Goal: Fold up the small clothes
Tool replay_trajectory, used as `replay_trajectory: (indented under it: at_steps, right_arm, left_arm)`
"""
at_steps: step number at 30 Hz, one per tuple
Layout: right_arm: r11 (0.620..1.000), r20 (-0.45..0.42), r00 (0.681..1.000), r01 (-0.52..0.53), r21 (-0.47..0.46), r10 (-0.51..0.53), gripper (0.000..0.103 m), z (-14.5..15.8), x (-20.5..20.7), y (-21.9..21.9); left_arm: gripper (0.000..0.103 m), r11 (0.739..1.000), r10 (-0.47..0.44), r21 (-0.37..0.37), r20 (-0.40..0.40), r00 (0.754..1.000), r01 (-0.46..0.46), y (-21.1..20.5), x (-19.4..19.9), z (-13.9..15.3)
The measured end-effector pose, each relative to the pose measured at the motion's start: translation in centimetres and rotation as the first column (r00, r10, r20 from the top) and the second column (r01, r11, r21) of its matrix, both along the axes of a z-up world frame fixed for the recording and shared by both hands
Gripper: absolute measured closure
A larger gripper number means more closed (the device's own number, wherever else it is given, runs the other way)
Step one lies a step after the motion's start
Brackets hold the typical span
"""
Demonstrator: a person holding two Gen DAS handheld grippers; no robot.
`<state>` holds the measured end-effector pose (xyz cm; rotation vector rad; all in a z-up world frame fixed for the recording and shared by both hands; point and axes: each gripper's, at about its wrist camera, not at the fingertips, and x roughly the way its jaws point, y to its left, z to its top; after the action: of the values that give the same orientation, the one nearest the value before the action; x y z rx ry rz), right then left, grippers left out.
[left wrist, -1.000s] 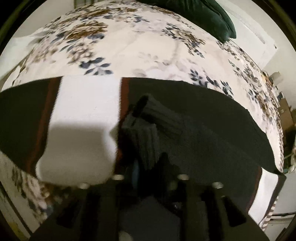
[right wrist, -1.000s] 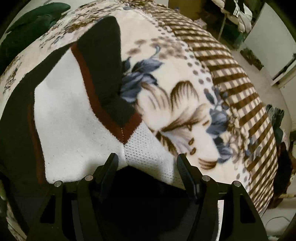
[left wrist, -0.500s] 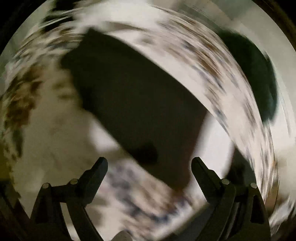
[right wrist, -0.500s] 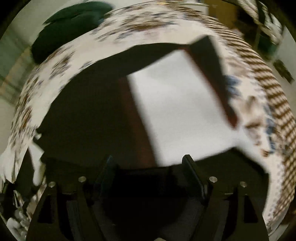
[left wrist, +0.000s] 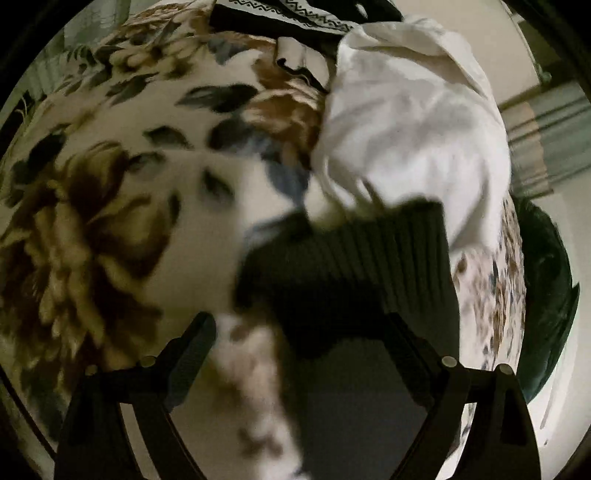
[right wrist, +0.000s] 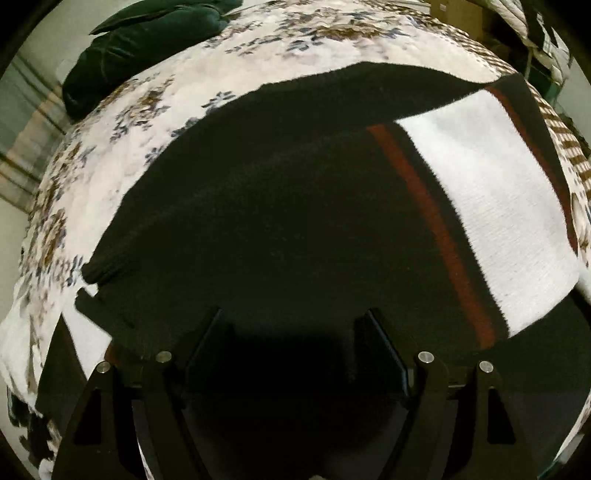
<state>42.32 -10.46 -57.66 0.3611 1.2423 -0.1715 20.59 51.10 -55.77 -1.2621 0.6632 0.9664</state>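
Observation:
A black knit sweater (right wrist: 280, 221) with a white panel and red stripes lies spread on the floral bed cover (right wrist: 110, 155) in the right wrist view. My right gripper (right wrist: 295, 325) is open just above its dark near part. In the left wrist view my left gripper (left wrist: 299, 332) is open and empty, and the sweater's ribbed black cuff (left wrist: 347, 258) lies flat on the cover just beyond its fingers. A crumpled white garment (left wrist: 413, 110) lies past the cuff.
A dark green cushion (right wrist: 140, 48) sits at the far end of the bed and shows at the right in the left wrist view (left wrist: 546, 295). Black patterned clothes (left wrist: 295, 14) lie beyond the white garment. The bed's striped edge (right wrist: 565, 140) is at the right.
My left gripper let go of the ribbed sleeve, opened and swung round toward the white garment. My right gripper moved from the sweater's corner over its black body.

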Motion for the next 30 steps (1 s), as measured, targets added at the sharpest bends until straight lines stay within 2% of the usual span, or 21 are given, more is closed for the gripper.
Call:
replay_trajectory:
  at_steps: [2,3,4,5,7,12,16,19,22,25,27,28,29,30]
  right_arm:
    - [1.000,-0.005,1.000,0.009,-0.012,-0.009,0.024,-0.4,0.3,0.1]
    - [1.000,-0.005,1.000,0.011,-0.020,-0.011,0.024,-0.5,0.4,0.1]
    - [1.000,-0.004,1.000,0.011,-0.023,-0.011,0.024,-0.6,0.4,0.1]
    - [1.000,-0.003,1.000,0.010,-0.027,-0.010,0.024,-0.7,0.5,0.1]
    - [0.999,-0.001,1.000,0.008,-0.039,-0.008,0.024,-0.7,0.6,0.1]
    - [1.000,0.022,1.000,0.014,-0.023,-0.013,0.024,-0.1,0.1,-0.7]
    - [1.000,0.047,0.999,0.015,-0.003,-0.014,0.024,1.3,-0.8,-2.1]
    - [1.000,0.062,0.998,0.014,0.011,-0.015,0.024,2.5,-1.9,-3.7]
    - [1.000,0.085,0.996,0.014,0.015,-0.015,0.024,3.7,-3.3,-5.8]
    - [1.000,0.097,0.995,0.020,0.008,-0.020,0.024,4.5,-4.6,-8.1]
    - [0.999,0.099,0.994,0.037,0.006,-0.037,0.024,4.7,-5.3,-10.0]
    - [0.999,0.098,0.994,0.052,0.011,-0.052,0.024,4.7,-5.7,-11.2]
    - [0.998,0.097,0.993,0.068,0.016,-0.069,0.024,4.7,-6.1,-12.5]
    - [0.996,0.096,0.992,0.085,0.019,-0.086,0.024,4.7,-6.4,-13.7]
  left_arm:
    - [0.017,0.999,0.009,0.037,0.001,1.000,-0.009,0.3,0.2,0.2]
    - [0.040,0.998,0.011,0.058,-0.003,1.000,-0.011,0.3,0.2,0.5]
    - [0.083,0.997,0.008,0.083,-0.010,1.000,-0.007,0.3,0.1,0.9]
    - [0.096,0.995,-0.012,0.103,-0.005,1.000,0.012,0.3,0.2,1.2]
    - [0.096,0.991,-0.028,0.131,0.001,1.000,0.028,0.1,0.4,1.9]
    - [0.097,0.961,-0.096,0.264,0.035,0.995,0.083,-1.6,0.4,6.7]
    - [0.097,0.905,-0.206,0.390,0.054,0.977,0.170,-5.1,1.7,12.5]
    - [0.097,0.848,-0.327,0.463,0.076,0.942,0.258,-9.0,3.8,17.0]
    - [0.097,0.768,-0.472,0.528,0.083,0.878,0.363,-14.2,7.2,21.0]
    - [0.097,0.658,-0.617,0.587,0.062,0.785,0.471,-20.6,10.5,24.1]
    - [0.097,0.571,-0.718,0.610,0.046,0.694,0.549,-26.4,13.2,25.6]
    - [0.097,0.551,-0.745,0.607,0.048,0.665,0.573,-28.1,13.8,25.8]
    - [0.097,0.524,-0.781,0.597,0.054,0.622,0.607,-30.6,14.8,26.0]
    - [0.097,0.485,-0.819,0.588,0.048,0.571,0.647,-33.8,16.0,26.0]
